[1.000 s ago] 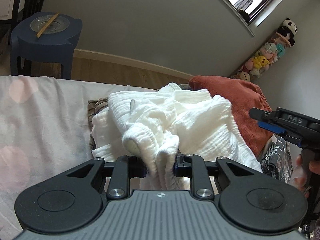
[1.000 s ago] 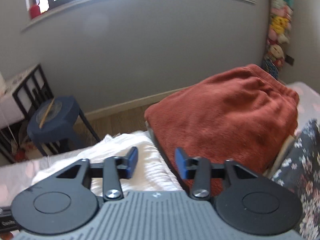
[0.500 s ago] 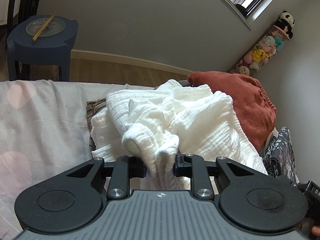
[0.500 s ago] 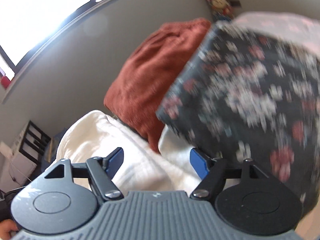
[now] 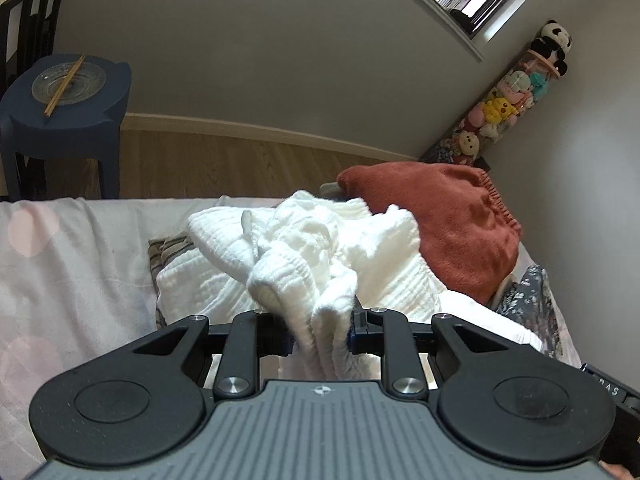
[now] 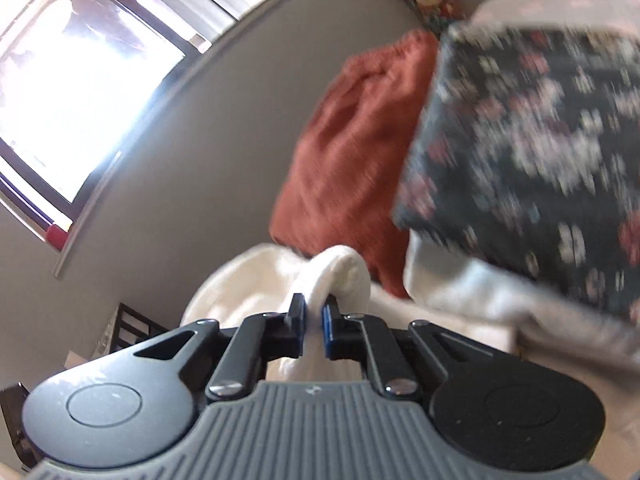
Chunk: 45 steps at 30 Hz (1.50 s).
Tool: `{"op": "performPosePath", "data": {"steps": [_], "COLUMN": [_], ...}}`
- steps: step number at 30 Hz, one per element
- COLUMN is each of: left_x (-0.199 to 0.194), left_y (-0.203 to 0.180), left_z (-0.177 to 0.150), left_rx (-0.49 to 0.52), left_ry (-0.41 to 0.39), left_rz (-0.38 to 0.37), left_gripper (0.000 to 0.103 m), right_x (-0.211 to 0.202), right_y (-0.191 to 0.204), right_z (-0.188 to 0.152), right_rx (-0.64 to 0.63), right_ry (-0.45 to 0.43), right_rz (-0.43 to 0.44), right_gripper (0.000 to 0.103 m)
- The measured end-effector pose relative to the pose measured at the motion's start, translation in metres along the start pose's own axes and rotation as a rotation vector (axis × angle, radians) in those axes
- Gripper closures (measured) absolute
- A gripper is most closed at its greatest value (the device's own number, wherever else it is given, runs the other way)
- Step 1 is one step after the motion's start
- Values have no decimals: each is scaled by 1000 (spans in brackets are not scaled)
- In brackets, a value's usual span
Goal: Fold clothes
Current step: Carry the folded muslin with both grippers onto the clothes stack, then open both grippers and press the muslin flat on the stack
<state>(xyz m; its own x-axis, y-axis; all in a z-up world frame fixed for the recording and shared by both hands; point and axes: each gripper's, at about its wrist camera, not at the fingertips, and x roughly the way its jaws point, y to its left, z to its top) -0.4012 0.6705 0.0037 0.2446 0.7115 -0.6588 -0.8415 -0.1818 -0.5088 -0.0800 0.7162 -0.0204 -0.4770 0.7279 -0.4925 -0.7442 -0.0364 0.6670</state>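
A crumpled white crinkle-cotton garment point(image 5: 320, 248) lies heaped on the bed. My left gripper point(image 5: 320, 330) is shut on a bunched fold of it, which bulges up between the fingers. In the right wrist view the same white garment point(image 6: 256, 292) shows below, and my right gripper point(image 6: 314, 322) is shut on another fold of it, a rounded loop of cloth standing above the blue pads. A corner of the right gripper's body point(image 5: 612, 390) shows at the lower right of the left wrist view.
A rust-red folded blanket point(image 5: 436, 216) lies behind the white garment, against the wall. A dark floral cloth point(image 6: 532, 136) lies to the right. Striped fabric point(image 5: 170, 246) peeks out under the heap. The pale pink sheet point(image 5: 68, 264) stretches left. A blue stool point(image 5: 68, 108) stands on the floor.
My right gripper swung down from facing the wall to the white garment and shut on a fold of it. The left gripper kept its hold and pulled back a little.
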Motion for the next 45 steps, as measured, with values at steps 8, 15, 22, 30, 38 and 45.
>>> {"op": "performPosePath", "data": {"steps": [8, 15, 22, 30, 38, 45], "left_x": [8, 41, 22, -32, -21, 34], "left_y": [10, 53, 68, 54, -5, -24], "left_z": [-15, -56, -54, -37, 2, 2], "left_rx": [-36, -129, -85, 132, 445, 582], "left_ry": [23, 86, 76, 20, -17, 77], "left_rz": [-9, 15, -24, -25, -173, -133], "left_gripper": [83, 79, 62, 63, 70, 78], "right_x": [-8, 7, 13, -41, -22, 6], "right_y": [18, -14, -41, 13, 72, 86], "right_z": [11, -18, -37, -48, -75, -105], "right_rx": [-39, -11, 1, -249, -428, -516], "right_ry": [-12, 4, 13, -126, -122, -66], "right_rz": [-80, -173, -258, -309, -254, -297], "right_gripper": [94, 95, 72, 68, 73, 72]}}
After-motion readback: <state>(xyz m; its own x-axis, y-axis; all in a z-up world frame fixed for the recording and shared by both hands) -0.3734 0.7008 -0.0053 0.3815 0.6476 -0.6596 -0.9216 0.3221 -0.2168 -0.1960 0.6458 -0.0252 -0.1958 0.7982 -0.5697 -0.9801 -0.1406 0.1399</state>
